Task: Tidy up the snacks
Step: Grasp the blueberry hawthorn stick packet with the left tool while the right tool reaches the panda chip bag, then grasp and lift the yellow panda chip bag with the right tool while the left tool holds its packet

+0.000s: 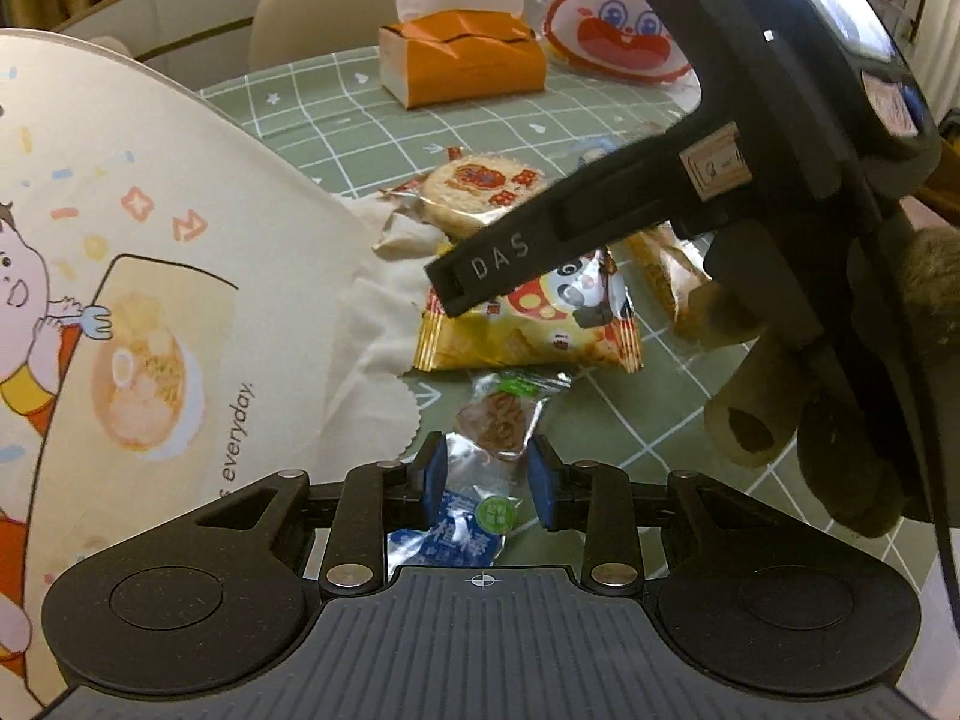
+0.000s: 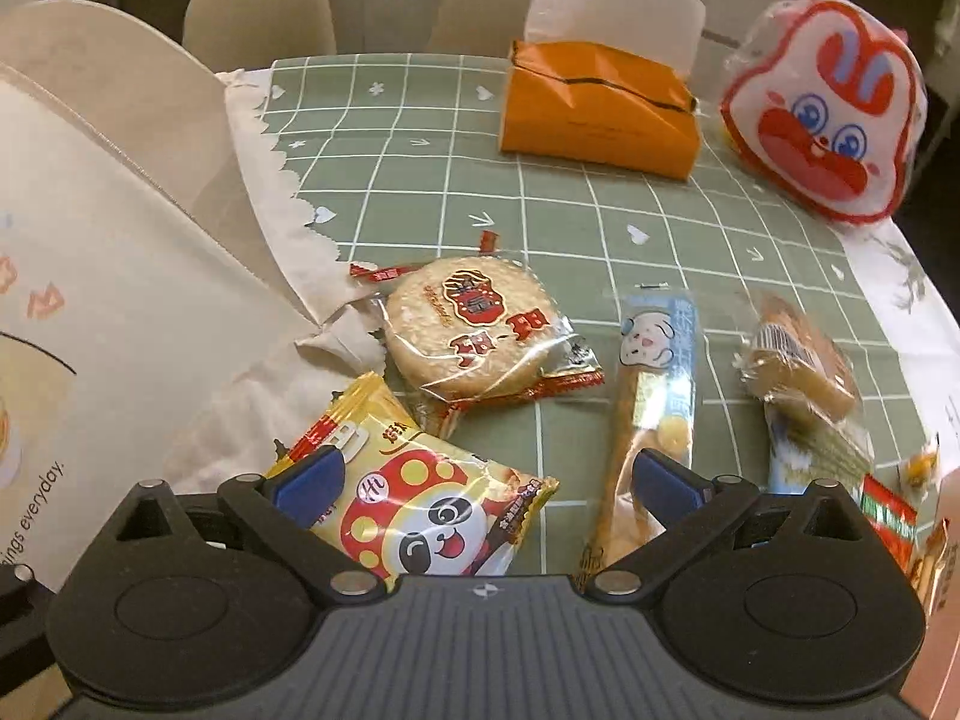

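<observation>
My left gripper (image 1: 487, 477) is shut on a small silver and blue snack packet (image 1: 495, 420), with a blue pad touching each side of the wrapper. A big paper bag (image 1: 150, 300) printed with a cartoon lies to its left. My right gripper (image 2: 489, 480) stands wide open just above the yellow panda packet (image 2: 432, 510) and the long stick snack (image 2: 654, 384), and its pads touch nothing. One finger (image 1: 480, 267) of that gripper reaches over the panda packet (image 1: 558, 324) in the left wrist view. A round rice cracker (image 2: 474, 324) lies by the bag's mouth (image 2: 336, 324).
The table has a green grid cloth (image 2: 420, 150). An orange tissue box (image 2: 600, 114) and a rabbit-face pouch (image 2: 822, 120) stand at the back. A wrapped cake (image 2: 798, 372) and small packets (image 2: 888, 510) lie at the right. A person's hand (image 1: 744, 426) holds the right gripper.
</observation>
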The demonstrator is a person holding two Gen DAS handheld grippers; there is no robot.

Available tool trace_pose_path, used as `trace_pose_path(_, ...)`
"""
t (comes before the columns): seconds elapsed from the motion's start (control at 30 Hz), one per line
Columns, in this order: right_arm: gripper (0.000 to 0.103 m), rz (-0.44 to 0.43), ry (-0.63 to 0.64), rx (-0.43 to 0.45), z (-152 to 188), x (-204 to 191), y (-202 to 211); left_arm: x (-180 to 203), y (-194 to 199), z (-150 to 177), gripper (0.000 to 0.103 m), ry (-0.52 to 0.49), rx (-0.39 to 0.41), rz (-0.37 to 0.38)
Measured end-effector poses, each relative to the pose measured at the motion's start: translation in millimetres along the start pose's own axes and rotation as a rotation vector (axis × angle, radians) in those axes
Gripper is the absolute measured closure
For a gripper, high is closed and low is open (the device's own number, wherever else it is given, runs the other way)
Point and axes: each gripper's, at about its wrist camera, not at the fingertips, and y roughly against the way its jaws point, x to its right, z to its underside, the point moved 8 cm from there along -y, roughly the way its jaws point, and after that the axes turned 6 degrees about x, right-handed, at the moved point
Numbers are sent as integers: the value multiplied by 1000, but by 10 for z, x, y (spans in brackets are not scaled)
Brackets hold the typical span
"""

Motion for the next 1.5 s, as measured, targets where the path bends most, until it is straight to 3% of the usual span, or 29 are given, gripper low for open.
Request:
trace_pose_path(0.17, 12, 32, 7, -21, 11, 122, 16, -5, -27, -12, 68, -20, -9, -33)
trace_pose_path(0.37, 20, 91, -97, -46, 64, 702, 124, 98, -136, -64, 63, -69, -2, -2)
trace_pose_path(0.43, 26, 64, -154, -74, 104, 884, 150, 152, -168, -86, 63, -82, 0, 18)
trace_pose_path(0.57, 26, -60, -250, -57, 96, 1078, 305, 282, -171, -67, 63, -94, -14, 96)
trace_pose_path(0.73, 23, -130, -128, -34, -80, 667, 376, 314, -100, -20, 63, -129, -17, 86)
trace_pose_path(0.9, 19, -141, -26, -107, -31, 105, 62, 260, -55, -36, 63, -124, -17, 80)
trace_pose_path(1.0, 8, -92, 14, -107, 11, 62, -80, 253, -103, 16, 63, -133, -38, 75)
trace_pose_path(1.17, 7, -130, -56, -131, 54, 236, -29, 266, -179, -4, 60, -141, -32, 75)
trace_pose_path(1.27, 32, -135, -109, -123, 76, 432, 106, 330, -216, -51, 62, -153, -25, 85)
trace_pose_path(1.3, 55, -129, -128, -124, 92, 504, 163, 372, -227, -59, 62, -162, -24, 94)
trace_pose_path(1.33, 64, -131, -155, -128, 118, 575, 221, 426, -233, -63, 63, -174, -22, 109)
trace_pose_path(1.5, 83, -160, -303, -165, 398, 896, 531, 716, -233, -25, 68, -215, -36, 168)
